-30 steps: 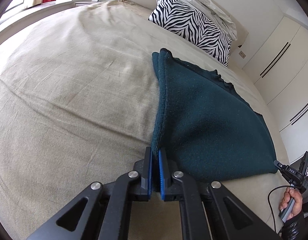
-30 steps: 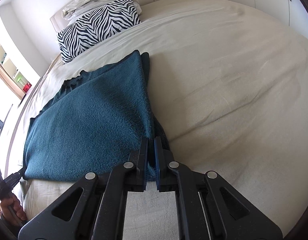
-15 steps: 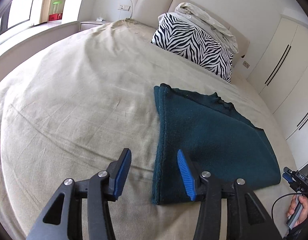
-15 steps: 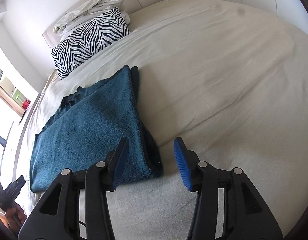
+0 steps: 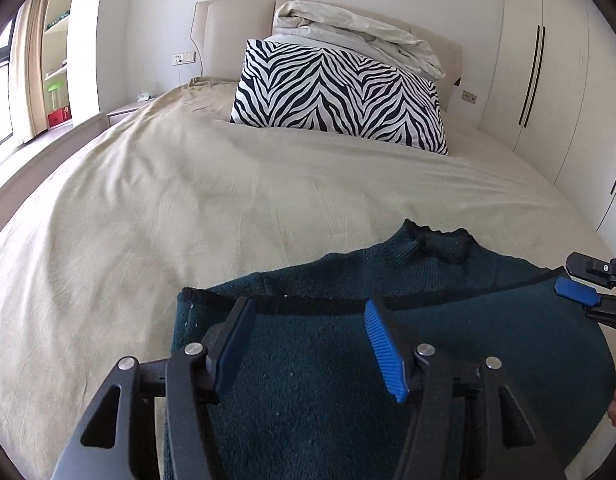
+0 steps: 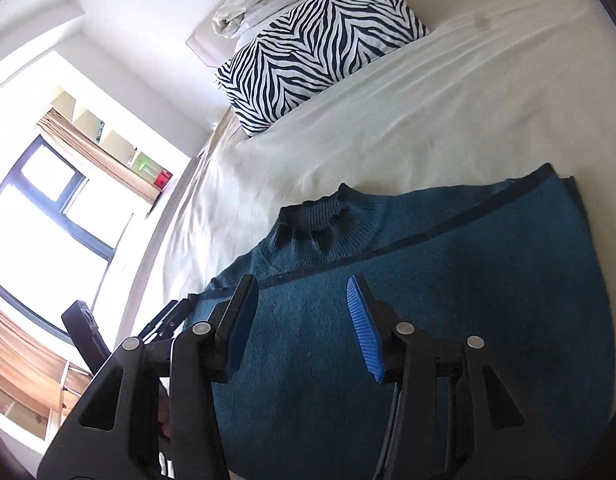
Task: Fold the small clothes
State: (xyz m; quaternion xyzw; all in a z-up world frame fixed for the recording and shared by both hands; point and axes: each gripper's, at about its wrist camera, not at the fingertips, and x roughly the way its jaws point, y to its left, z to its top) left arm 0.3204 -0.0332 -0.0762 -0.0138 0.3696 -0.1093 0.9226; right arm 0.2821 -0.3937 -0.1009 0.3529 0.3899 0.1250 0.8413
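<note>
A dark teal knit sweater [image 5: 448, 340] lies folded on the bed, its lower part turned up over the chest and its collar [image 5: 436, 240] toward the headboard. My left gripper [image 5: 308, 308] hangs over the sweater's left half, jaws opening, nothing between the pads. At the right edge of this view shows my right gripper [image 5: 576, 292]. In the right wrist view the sweater [image 6: 468, 280] fills the lower half, and my right gripper [image 6: 301, 286] stands open above it, holding nothing.
The beige bed sheet [image 5: 147, 220] spreads to the left and beyond the sweater. A zebra-striped pillow [image 5: 340, 96] and a crumpled white duvet [image 5: 356, 32] lie by the headboard. White wardrobe doors [image 5: 548, 80] stand at the right. A window [image 6: 47, 220] is on the left.
Both grippers were shut on the sweater's near corners; they let go, opened, and swung round over the garment, now facing the headboard.
</note>
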